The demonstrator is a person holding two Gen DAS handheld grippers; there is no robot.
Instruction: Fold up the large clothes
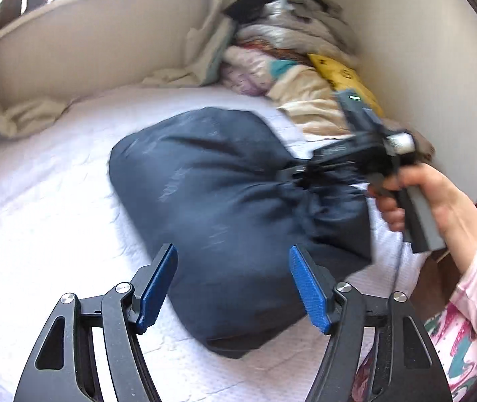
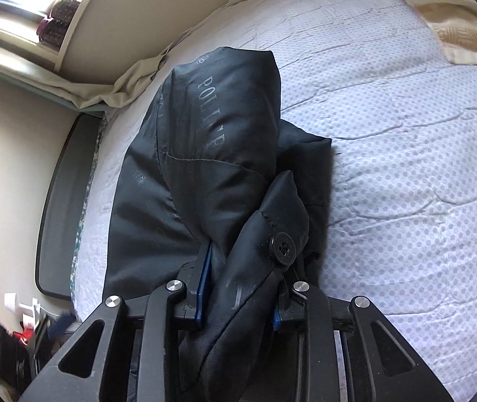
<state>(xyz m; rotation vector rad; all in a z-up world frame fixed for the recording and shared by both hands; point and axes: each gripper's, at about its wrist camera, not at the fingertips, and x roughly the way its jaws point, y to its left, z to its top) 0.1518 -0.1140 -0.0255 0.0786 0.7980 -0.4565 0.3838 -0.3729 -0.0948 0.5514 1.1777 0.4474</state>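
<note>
A dark navy coat (image 1: 225, 207) lies bunched in a heap on the white quilted bed (image 1: 37, 207). In the left wrist view my left gripper (image 1: 233, 288) hangs above the near end of the heap, jaws wide open, blue pads (image 1: 156, 284) bare. My right gripper (image 1: 292, 174), held by a hand (image 1: 416, 194), bites into the coat's right side. In the right wrist view the right gripper (image 2: 240, 288) is shut on a thick fold of the coat (image 2: 204, 154) beside a black button (image 2: 283, 247); grey lettering shows on the lining.
A pile of mixed laundry and bedding (image 1: 292, 63) fills the far corner against the wall, with a yellow item (image 1: 342, 77) on it. A beige sheet (image 1: 30, 117) is bunched along the bed's far edge. A beige towel (image 2: 456, 23) lies at the top right. Clutter (image 2: 20, 331) sits beside the bed.
</note>
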